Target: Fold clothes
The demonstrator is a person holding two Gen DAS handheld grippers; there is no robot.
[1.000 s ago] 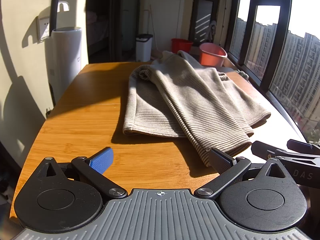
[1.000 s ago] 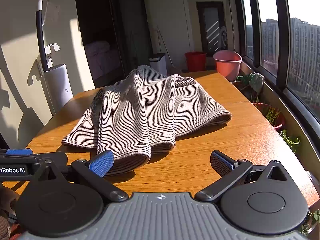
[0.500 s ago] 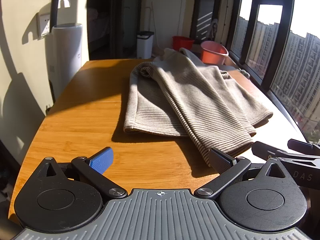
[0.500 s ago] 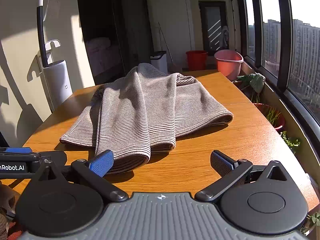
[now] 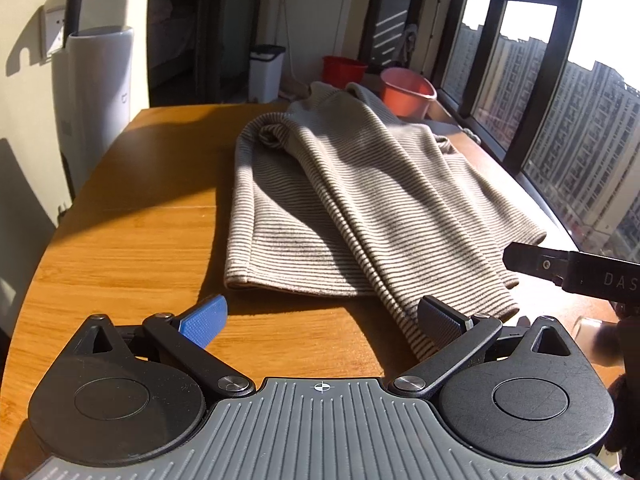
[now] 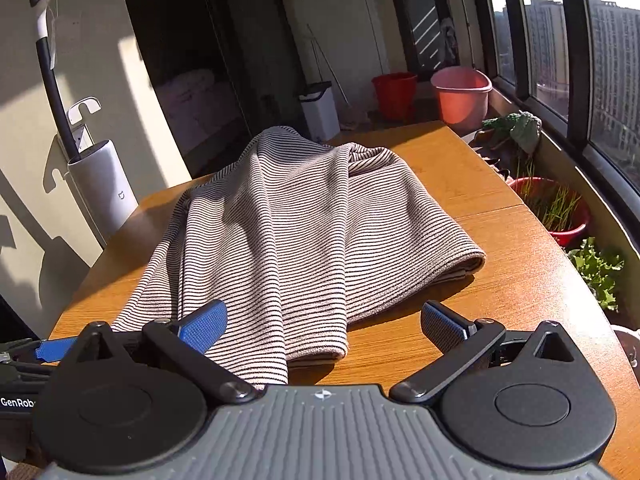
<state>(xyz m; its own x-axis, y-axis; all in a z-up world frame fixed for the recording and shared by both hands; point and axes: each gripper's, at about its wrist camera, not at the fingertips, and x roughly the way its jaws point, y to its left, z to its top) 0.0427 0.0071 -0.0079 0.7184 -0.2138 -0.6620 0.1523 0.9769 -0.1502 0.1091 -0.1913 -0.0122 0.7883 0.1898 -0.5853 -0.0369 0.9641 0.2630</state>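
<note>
A grey striped garment point(image 5: 352, 208) lies loosely bunched on the wooden table point(image 5: 132, 236); it also shows in the right wrist view point(image 6: 296, 236). My left gripper point(image 5: 322, 320) is open and empty, just above the table at the garment's near hem; its right finger sits over the hem's corner. My right gripper point(image 6: 322, 322) is open and empty, with the garment's near hem between and under its fingers. The right gripper's finger point(image 5: 560, 268) shows at the right edge of the left wrist view. The left gripper point(image 6: 36, 354) shows at the left edge of the right wrist view.
A white cylinder appliance point(image 5: 98, 92) stands left of the table. A white bin point(image 5: 266, 72), a red bucket point(image 5: 344, 70) and a pink basin point(image 5: 408, 90) stand beyond the far end. Potted plants point(image 6: 556, 208) and windows line the right side.
Both grippers have moved forward and lower toward the garment's near hem. The right gripper now reaches further in over the hem. Both stay open.
</note>
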